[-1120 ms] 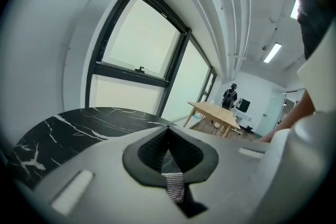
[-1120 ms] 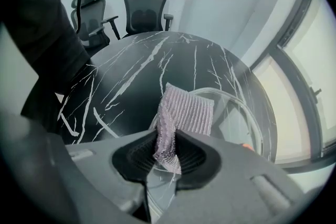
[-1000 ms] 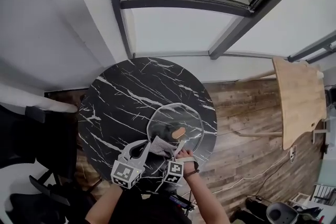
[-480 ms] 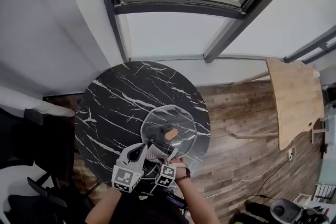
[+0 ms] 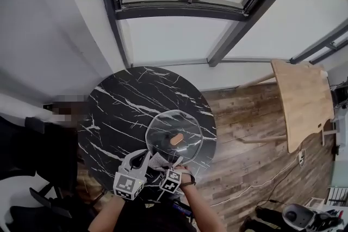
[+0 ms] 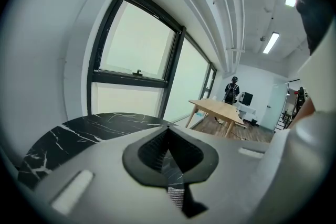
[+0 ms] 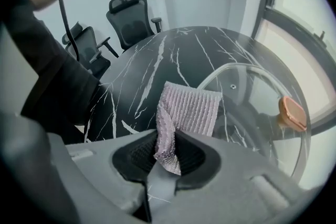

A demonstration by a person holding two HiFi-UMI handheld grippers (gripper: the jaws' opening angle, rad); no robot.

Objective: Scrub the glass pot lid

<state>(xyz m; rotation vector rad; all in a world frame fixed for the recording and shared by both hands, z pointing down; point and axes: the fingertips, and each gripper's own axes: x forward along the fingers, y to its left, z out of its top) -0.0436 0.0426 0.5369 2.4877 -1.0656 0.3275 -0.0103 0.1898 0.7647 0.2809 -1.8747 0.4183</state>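
Observation:
The glass pot lid (image 5: 187,130) lies flat on the round black marble table (image 5: 125,111), its tan knob (image 5: 176,139) pointing up. In the right gripper view the lid (image 7: 262,107) and its knob (image 7: 292,113) sit to the right. My right gripper (image 7: 167,147) is shut on a pale lilac ribbed cloth (image 7: 191,107), which hangs over the table at the lid's near rim. From the head view, the cloth (image 5: 157,160) shows between both grippers. My left gripper (image 6: 169,136) is shut with nothing in it; it (image 5: 142,160) is held just left of the cloth.
Large windows (image 5: 179,35) stand behind the table. A wooden table (image 5: 302,100) is off to the right on the plank floor, and black office chairs (image 7: 128,13) stand on the other side. A person (image 6: 231,93) stands far back in the room.
The head view has shifted a little. My right gripper and its cloth have drawn slightly back from the knob toward the lid's near rim. The lid has not moved.

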